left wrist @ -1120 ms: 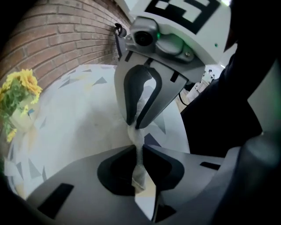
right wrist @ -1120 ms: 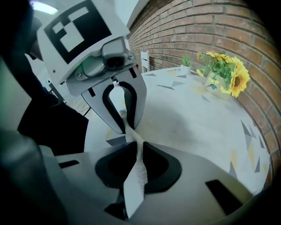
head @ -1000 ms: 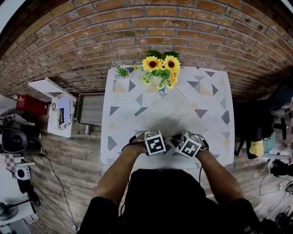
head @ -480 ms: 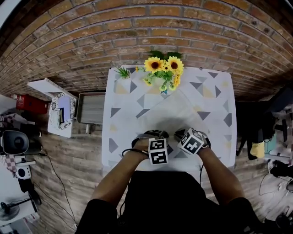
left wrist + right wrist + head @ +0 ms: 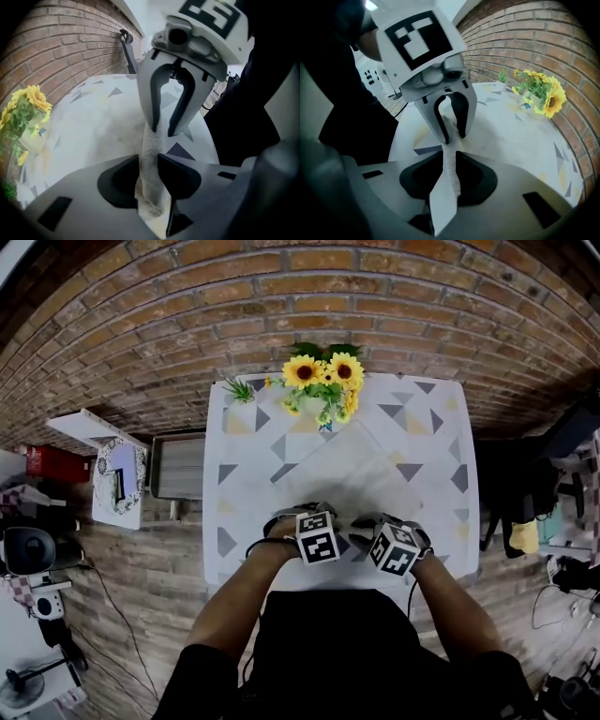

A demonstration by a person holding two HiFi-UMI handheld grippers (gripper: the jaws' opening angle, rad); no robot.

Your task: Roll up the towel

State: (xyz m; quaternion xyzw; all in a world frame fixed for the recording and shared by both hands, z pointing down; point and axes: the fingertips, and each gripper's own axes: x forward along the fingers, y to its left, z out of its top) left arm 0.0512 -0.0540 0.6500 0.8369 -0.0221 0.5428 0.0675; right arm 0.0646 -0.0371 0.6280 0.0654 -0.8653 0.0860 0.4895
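Observation:
A pale towel [image 5: 349, 472] lies diagonally on the patterned table [image 5: 242, 512], with its near edge lifted into a narrow fold. My left gripper [image 5: 307, 514] has just been closing, and its pads touch that towel fold [image 5: 150, 154] on both sides. My right gripper [image 5: 377, 521], close beside it, has just been opening. The fold [image 5: 447, 173] still fills the gap between its pads. In the left gripper view the right gripper [image 5: 161, 129] straddles the same fold just ahead. In the right gripper view the left gripper [image 5: 451, 135] does likewise.
A vase of sunflowers [image 5: 323, 382] and a small green plant [image 5: 242, 390] stand at the table's far edge against the brick wall. A white shelf unit [image 5: 117, 474] is on the floor to the left, and dark bags [image 5: 525, 493] to the right.
The left gripper dipped toward me and came back. The right gripper has drawn a little toward the table's near edge. The towel's near edge stays between both pairs of jaws.

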